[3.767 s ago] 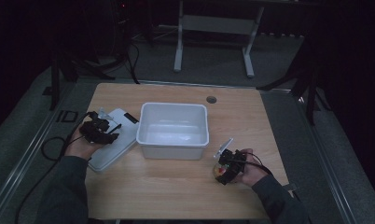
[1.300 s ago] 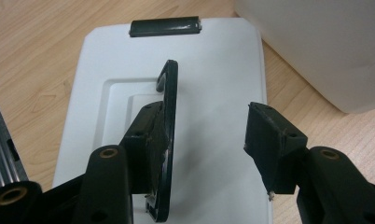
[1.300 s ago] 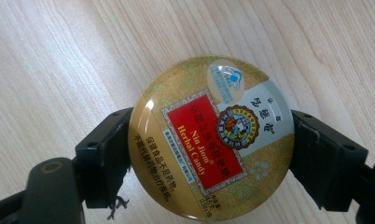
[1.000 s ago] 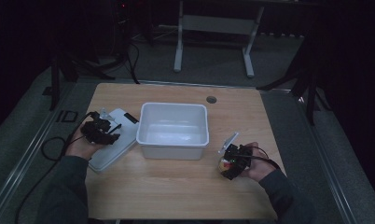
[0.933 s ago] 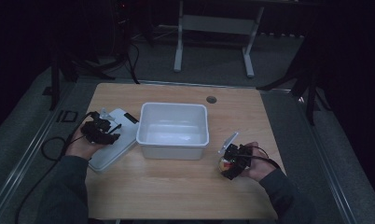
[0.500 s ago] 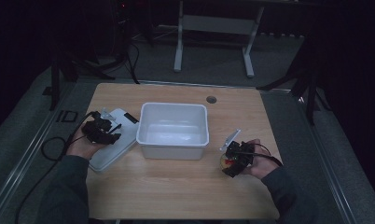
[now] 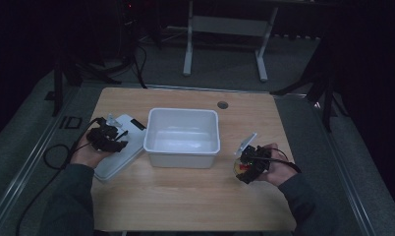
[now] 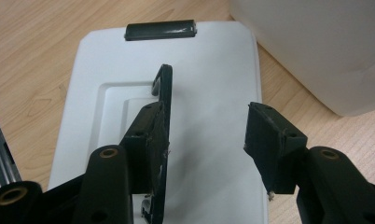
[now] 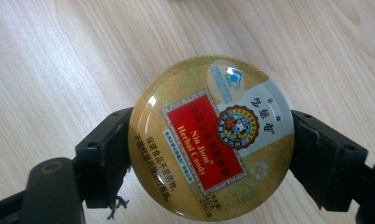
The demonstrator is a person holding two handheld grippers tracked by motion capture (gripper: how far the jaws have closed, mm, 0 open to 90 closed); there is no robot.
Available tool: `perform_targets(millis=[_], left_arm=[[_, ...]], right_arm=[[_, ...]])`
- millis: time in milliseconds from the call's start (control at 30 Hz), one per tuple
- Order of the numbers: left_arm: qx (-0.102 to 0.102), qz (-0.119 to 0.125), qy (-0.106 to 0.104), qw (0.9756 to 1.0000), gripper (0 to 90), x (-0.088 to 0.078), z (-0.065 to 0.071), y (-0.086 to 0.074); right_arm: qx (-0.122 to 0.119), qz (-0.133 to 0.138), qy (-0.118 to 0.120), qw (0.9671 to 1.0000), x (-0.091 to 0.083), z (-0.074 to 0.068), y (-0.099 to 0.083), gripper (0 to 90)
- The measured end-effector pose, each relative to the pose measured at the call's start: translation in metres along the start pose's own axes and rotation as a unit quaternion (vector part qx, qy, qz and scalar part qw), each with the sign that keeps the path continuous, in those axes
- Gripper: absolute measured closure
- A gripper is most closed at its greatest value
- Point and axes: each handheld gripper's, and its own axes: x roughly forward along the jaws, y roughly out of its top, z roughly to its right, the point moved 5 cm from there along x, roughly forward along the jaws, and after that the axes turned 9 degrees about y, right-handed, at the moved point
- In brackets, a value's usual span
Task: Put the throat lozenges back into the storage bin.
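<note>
Two jaws of right gripper (image 9: pixel 209 154) pinch round candy tin (image 9: pixel 211 140) by rim, low over table (image 7: pixel 185 196), 4 o'clock of white bin (image 7: pixel 182 137). Smooth curved edge likely slips, drops. Left gripper (image 8: pixel 206 135) jaws open over lid (image 8: pixel 106 93).

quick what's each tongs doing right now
Left tongs: open, over the white lid, holding nothing.
Right tongs: shut on the candy tin.
</note>
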Motion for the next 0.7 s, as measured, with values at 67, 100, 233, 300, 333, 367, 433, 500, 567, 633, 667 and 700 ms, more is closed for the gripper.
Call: perform_targets(millis=[67,100,233,300,333,367,433,500,567,633,667,700], left_arm=[[0.001,0.000,0.000,1.0000,47.6,0.000,0.000,0.000],[0.002,0.000,0.001,1.0000,47.6,0.000,0.000,0.000],[0.002,0.000,0.001,1.0000,47.6,0.000,0.000,0.000],[0.002,0.000,0.001,1.0000,47.5,0.000,0.000,0.000],[0.002,0.000,0.001,1.0000,47.6,0.000,0.000,0.000],[0.002,0.000,0.001,1.0000,47.5,0.000,0.000,0.000],[0.002,0.000,0.000,1.0000,47.5,0.000,0.000,0.000],[0.001,0.000,0.000,1.0000,47.6,0.000,0.000,0.000],[0.001,0.000,0.000,1.0000,47.5,0.000,0.000,0.000],[0.001,0.001,0.001,1.0000,47.5,-0.001,0.000,0.001],[0.001,0.001,0.000,1.0000,47.5,-0.001,0.000,0.001],[0.001,0.001,0.001,1.0000,47.5,-0.001,0.000,0.001]], right_arm=[[-0.002,0.001,-0.001,1.0000,-0.002,0.000,0.001,20.0],[-0.002,0.002,-0.002,1.0000,-0.003,0.000,0.002,20.0],[-0.006,0.003,-0.005,1.0000,-0.006,0.000,0.004,20.1],[-0.008,0.004,-0.006,0.9999,-0.008,0.000,0.005,20.1],[-0.010,0.004,-0.007,0.9999,-0.009,0.000,0.006,20.1],[-0.009,0.004,-0.008,0.9999,-0.010,0.000,0.006,20.0],[-0.010,0.005,-0.008,0.9999,-0.011,0.000,0.007,20.0],[-0.011,0.008,-0.010,0.9999,-0.014,0.000,0.009,20.1],[-0.014,0.007,-0.011,0.9998,-0.015,0.000,0.010,20.1],[-0.015,0.007,-0.012,0.9998,-0.017,0.000,0.012,20.0],[-0.016,0.008,-0.012,0.9998,-0.018,0.000,0.012,20.1],[-0.018,0.008,-0.012,0.9997,-0.019,0.000,0.013,20.0]])
